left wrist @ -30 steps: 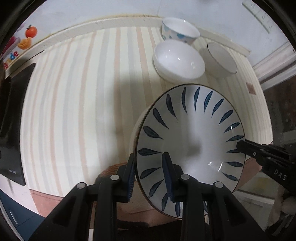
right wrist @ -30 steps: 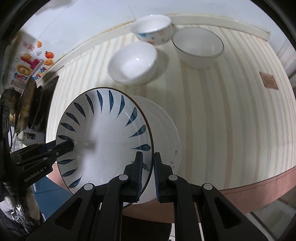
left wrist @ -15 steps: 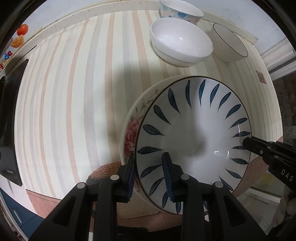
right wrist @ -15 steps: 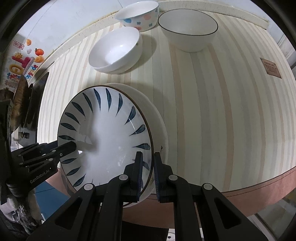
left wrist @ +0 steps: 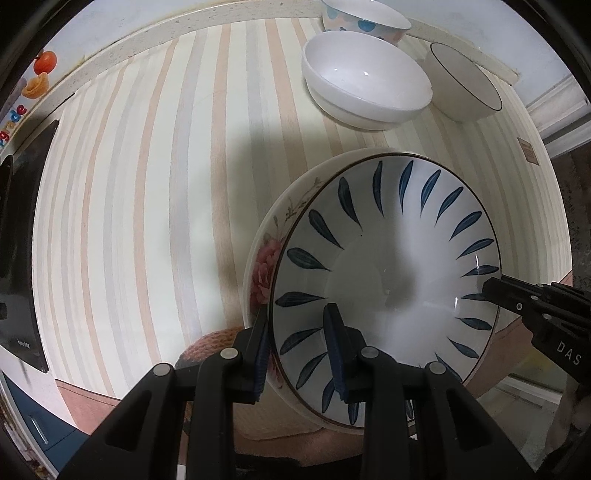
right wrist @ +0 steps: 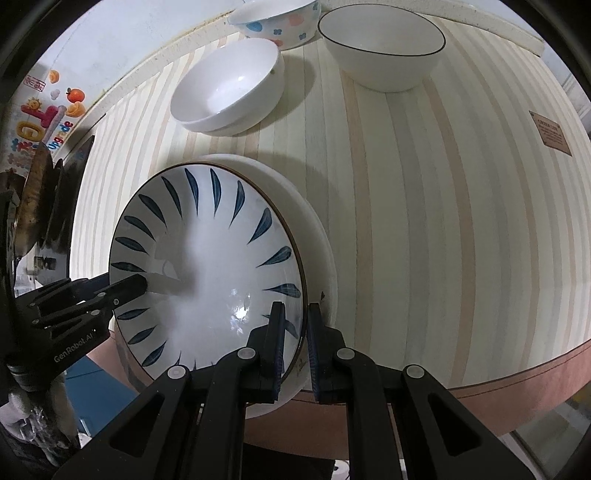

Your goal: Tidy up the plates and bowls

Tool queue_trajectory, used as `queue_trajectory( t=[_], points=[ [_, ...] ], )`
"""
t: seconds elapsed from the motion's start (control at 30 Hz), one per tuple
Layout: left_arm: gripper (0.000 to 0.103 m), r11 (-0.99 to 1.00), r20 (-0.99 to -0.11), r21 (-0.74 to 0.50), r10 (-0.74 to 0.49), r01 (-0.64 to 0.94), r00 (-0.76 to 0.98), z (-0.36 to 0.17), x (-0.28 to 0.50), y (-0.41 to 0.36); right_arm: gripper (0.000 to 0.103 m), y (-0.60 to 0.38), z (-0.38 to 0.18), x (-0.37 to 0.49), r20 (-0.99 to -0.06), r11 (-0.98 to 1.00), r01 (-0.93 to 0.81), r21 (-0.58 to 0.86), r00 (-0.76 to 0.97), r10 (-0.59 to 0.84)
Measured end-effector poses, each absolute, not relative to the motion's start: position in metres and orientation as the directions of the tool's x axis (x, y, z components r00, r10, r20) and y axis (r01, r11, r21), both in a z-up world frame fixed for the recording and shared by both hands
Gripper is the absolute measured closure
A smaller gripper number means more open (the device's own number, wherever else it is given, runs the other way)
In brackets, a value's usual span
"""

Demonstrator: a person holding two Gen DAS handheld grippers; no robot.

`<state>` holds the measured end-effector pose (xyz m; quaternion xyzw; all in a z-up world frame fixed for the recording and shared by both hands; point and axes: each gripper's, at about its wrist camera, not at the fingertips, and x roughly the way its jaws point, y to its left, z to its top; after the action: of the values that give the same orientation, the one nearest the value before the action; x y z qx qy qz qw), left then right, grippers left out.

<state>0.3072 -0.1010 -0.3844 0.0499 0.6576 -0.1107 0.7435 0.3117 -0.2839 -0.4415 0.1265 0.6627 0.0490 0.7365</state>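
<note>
White round ceramic plate with dark blue leaf strokes point(left wrist: 388, 280) lay on top of a larger white plate with a pink flower print point(left wrist: 263, 273), at the near edge of a round table under a cream, peach and grey striped cloth point(left wrist: 147, 184). Left gripper point(left wrist: 301, 354), black with blue pads, stood with its fingers narrowly parted across the near-left rims of both plates; whether the pads pressed could not be told. Right gripper point(right wrist: 296, 345), of the same make, straddled the blue-leaf plate's rim, one finger inside and one outside, also narrowly parted, grip uncertain. White lettering read "GenRobot.AI" on the left gripper's body in the right view and "DAS" on the right gripper's body in the left view. At the far edge stood a plain white bowl nested in another point(right wrist: 229, 85), a white bowl with a thin dark rim line point(right wrist: 382, 48), and a white bowl with blue and pink spots point(right wrist: 277, 18). A brown sewn label point(right wrist: 550, 133) on the cloth bore unreadable print. Colourful wall stickers point(right wrist: 40, 118) showed "grade".
</note>
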Motion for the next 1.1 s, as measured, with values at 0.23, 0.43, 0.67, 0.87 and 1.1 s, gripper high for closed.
queue_trajectory(
  t=[0.23,0.43,0.67,0.87,1.1],
  points=[
    [0.078,0.97,-0.989,-0.074,-0.101,0.23,0.108,-0.387,0.307,-0.102,0.09,-0.285,-0.444,0.312,-0.961,0.959,0.112,0.262,0.118,0.249],
    [0.078,0.973,-0.989,-0.101,-0.121,0.207,0.084,-0.388,0.311,-0.096,0.087,-0.288,-0.445,0.31,-0.957,0.948,0.147,0.281,0.118,0.265],
    [0.078,0.976,-0.986,-0.146,-0.157,0.161,0.059,-0.388,0.319,-0.084,0.087,-0.295,-0.446,0.311,-0.949,0.93,0.194,0.311,0.118,0.293],
    [0.078,0.978,-0.985,-0.125,-0.143,0.168,0.097,-0.376,0.318,-0.079,0.086,-0.295,-0.436,0.312,-0.951,0.935,0.19,0.3,0.139,0.277],
    [0.078,0.973,-0.968,-0.111,-0.151,0.201,0.198,-0.326,0.287,-0.071,0.086,-0.278,-0.382,0.289,-0.954,0.965,0.124,0.23,0.223,0.198]
  ],
)
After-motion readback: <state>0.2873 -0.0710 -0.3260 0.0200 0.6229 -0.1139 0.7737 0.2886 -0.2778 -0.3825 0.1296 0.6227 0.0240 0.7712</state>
